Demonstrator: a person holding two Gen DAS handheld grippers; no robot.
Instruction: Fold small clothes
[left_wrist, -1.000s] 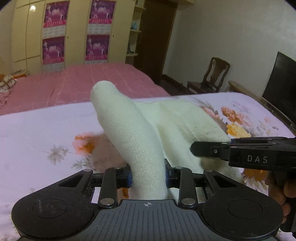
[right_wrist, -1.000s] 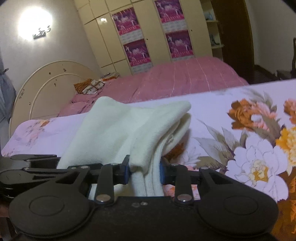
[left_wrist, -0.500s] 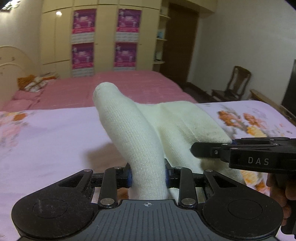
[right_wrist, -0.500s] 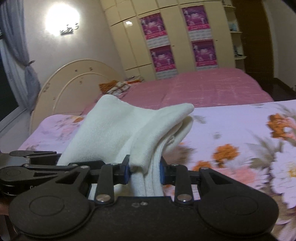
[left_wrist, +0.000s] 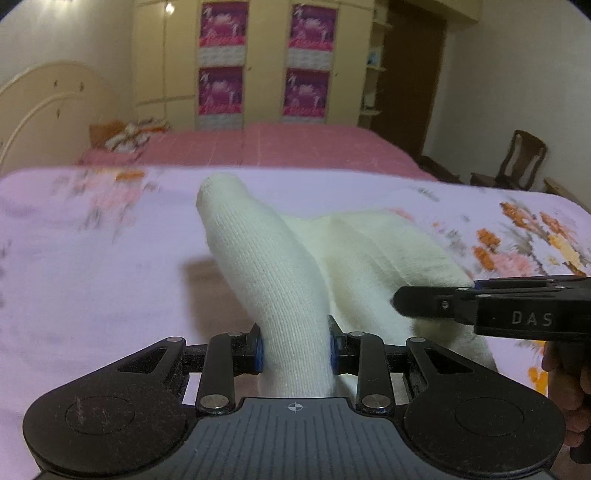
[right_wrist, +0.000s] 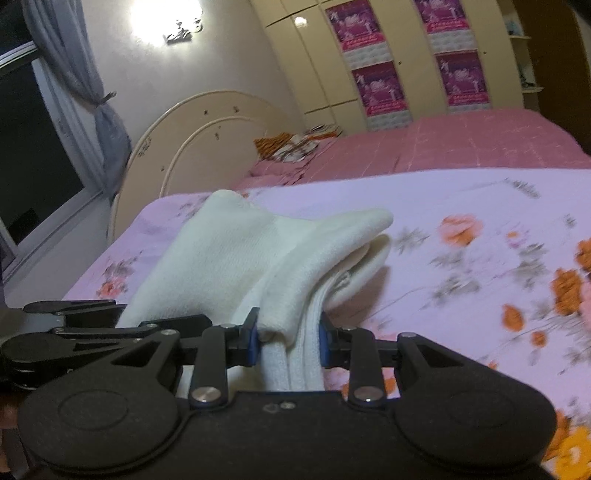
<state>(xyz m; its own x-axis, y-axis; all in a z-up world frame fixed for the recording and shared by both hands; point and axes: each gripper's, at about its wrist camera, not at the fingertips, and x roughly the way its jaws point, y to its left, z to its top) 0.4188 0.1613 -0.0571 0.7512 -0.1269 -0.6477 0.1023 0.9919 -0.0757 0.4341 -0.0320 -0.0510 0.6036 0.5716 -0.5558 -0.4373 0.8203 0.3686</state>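
Left gripper (left_wrist: 295, 349), black with blue pads, is clamped on one end of a cream-white knitted sock (left_wrist: 258, 266). The knit fills the gap between the pads, both pressing on it. From the pads a tube of the sock rises up and away to a rounded tip. The rest spreads rightward as a wider cream sheet to the right gripper (left_wrist: 400, 301), which enters the left wrist view from the right edge, seen side-on, black, "DAS" lettering on its body. A hand (left_wrist: 565, 384) shows at the lower right edge behind it.

Right gripper (right_wrist: 288, 339) in its own view is closed on the other end of the sock (right_wrist: 258, 258). Several cream layers are bunched between the blue pads, folded edges stacked. Fabric fans up and left from the pads, and a folded lobe sticks out to the right with an opening under it. Left gripper (right_wrist: 48, 306) shows at the left edge of this view, black, fingers at the sock's far edge.

Sock hangs between both grippers, lifted above the bed with lilac floral sheet (left_wrist: 92, 277); a shadow lies on the sheet under it. Sheet pattern is smeared with blur, orange and pink flowers to the right.

Behind: second bed with pink checked cover (left_wrist: 295, 147), cream arched headboard (right_wrist: 207, 133), cream wardrobe with magenta posters (left_wrist: 266, 62), dark wooden chair (left_wrist: 521, 162) at right, grey tied curtain (right_wrist: 99, 110) by a dark window, bright wall lamp (right_wrist: 166, 22).
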